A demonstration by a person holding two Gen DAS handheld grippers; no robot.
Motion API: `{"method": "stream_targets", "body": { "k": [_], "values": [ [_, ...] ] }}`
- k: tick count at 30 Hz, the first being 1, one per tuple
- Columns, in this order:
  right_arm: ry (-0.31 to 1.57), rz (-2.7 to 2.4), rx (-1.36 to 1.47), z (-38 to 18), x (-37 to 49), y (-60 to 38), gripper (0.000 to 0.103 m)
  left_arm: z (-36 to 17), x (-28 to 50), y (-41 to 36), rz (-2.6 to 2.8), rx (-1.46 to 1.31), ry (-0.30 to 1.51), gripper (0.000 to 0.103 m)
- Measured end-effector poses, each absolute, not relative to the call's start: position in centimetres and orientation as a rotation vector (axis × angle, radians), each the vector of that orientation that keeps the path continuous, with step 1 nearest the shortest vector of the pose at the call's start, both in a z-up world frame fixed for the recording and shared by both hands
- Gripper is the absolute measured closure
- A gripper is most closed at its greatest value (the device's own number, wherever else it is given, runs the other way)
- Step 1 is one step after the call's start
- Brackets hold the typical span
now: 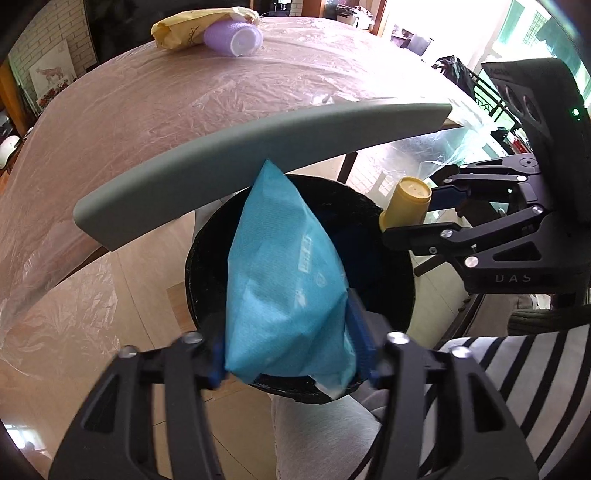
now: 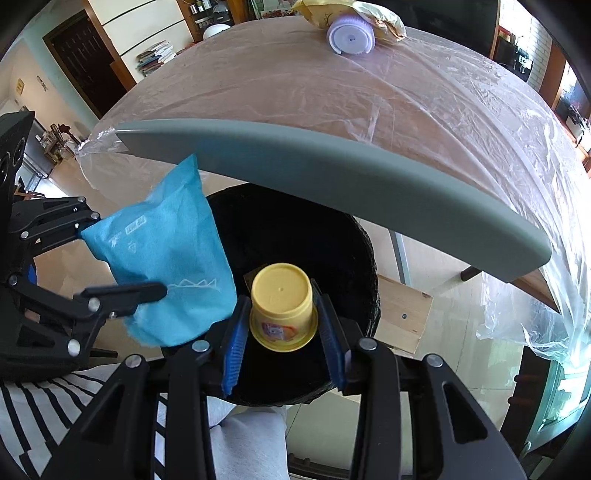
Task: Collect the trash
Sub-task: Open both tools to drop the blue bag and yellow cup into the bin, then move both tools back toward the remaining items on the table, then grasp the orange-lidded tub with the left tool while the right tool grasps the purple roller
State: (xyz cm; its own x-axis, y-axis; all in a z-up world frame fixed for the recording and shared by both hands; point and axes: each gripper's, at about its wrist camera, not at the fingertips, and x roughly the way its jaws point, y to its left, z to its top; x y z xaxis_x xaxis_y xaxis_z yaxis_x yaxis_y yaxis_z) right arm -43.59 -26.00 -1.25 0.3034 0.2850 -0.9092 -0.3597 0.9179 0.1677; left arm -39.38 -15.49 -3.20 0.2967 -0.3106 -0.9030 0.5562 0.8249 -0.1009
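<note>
A puffy blue packet (image 1: 288, 277) hangs between the pads of my left gripper (image 1: 288, 354), which lie against both of its sides. It points down into a black bin (image 1: 207, 258). In the right wrist view the same packet (image 2: 166, 258) sits in the left gripper (image 2: 123, 254) at the bin's left rim. My right gripper (image 2: 282, 321) is shut on a yellow plastic cup (image 2: 282, 306), held base-forward over the bin (image 2: 351, 258). From the left wrist view the cup (image 1: 406, 203) and right gripper (image 1: 417, 214) hang at the bin's far right edge.
A grey chair back (image 2: 332, 166) arches just above the bin. Beyond it is the table (image 2: 295, 92) under clear plastic film, with a purple cup (image 2: 351, 37) on its side and a yellow paper bag (image 2: 388, 22) at the far edge. A person's grey trouser leg (image 2: 251, 443) is below.
</note>
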Motion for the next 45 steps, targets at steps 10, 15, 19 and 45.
{"method": "stream_targets", "body": {
  "k": [10, 15, 19, 45],
  "values": [
    [1.134, 0.412, -0.039, 0.7, -44.0, -26.7, 0.036, -1.2, -39.6, -14.6, -0.558, 0.210, 1.077, 0.013],
    [0.991, 0.415, 0.009, 5.6, -44.6, -27.8, 0.013, 2.9, -39.8, -13.8, -0.601, 0.136, 0.978, 0.012],
    [0.896, 0.351, 0.052, 8.8, -42.3, -29.0, 0.006, 5.8, -38.1, -13.3, -0.564, 0.111, 0.872, 0.003],
    [0.903, 0.189, 0.037, 4.7, -24.1, -24.2, 0.009, 6.5, -10.8, -12.5, -0.530, -0.216, 1.060, 0.003]
  ]
}}
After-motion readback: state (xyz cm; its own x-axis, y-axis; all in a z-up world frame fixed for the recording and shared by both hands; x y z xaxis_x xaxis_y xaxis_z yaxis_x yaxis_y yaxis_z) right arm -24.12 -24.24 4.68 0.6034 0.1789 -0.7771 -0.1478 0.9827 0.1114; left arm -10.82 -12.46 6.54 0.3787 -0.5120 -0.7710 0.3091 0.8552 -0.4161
